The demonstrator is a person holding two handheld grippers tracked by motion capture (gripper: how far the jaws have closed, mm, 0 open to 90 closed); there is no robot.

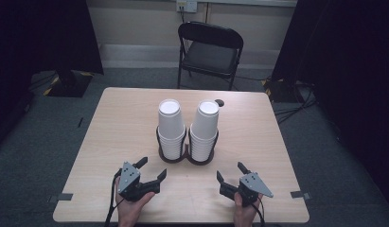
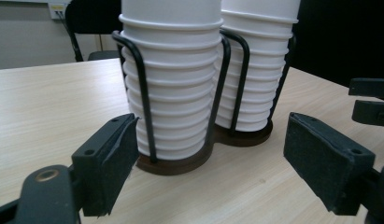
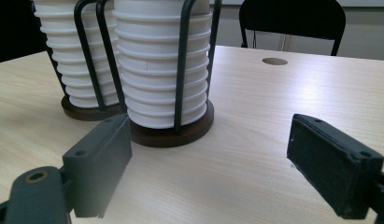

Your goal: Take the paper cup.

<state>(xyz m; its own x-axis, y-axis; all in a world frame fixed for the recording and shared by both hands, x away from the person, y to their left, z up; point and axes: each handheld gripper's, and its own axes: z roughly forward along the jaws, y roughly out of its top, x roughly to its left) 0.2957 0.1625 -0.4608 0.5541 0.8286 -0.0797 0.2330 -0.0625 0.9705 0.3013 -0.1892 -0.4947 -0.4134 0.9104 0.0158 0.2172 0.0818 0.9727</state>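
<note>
Table point(image 1: 121, 123) of light wood carries a double wire cup holder point(image 1: 186, 153) on dark round bases at its centre. Left stack of white cups point(image 1: 171, 127) and right stack of white cups point(image 1: 204, 128) stand upright, upside down, one per ring, touching or nearly so. Left gripper point(image 1: 151, 168) sits near the table's front edge, held in a hand point(image 1: 131, 208), jaws spread wide and empty, aimed toward the holder. Right gripper point(image 1: 230, 171), in the other hand point(image 1: 244, 213), likewise gapes wide with nothing between its jaws. Both stand apart from the cups. Black folding chair point(image 1: 210, 49) stands beyond the far edge. Round hole point(image 3: 275, 61) marks the tabletop behind the holder.
</note>
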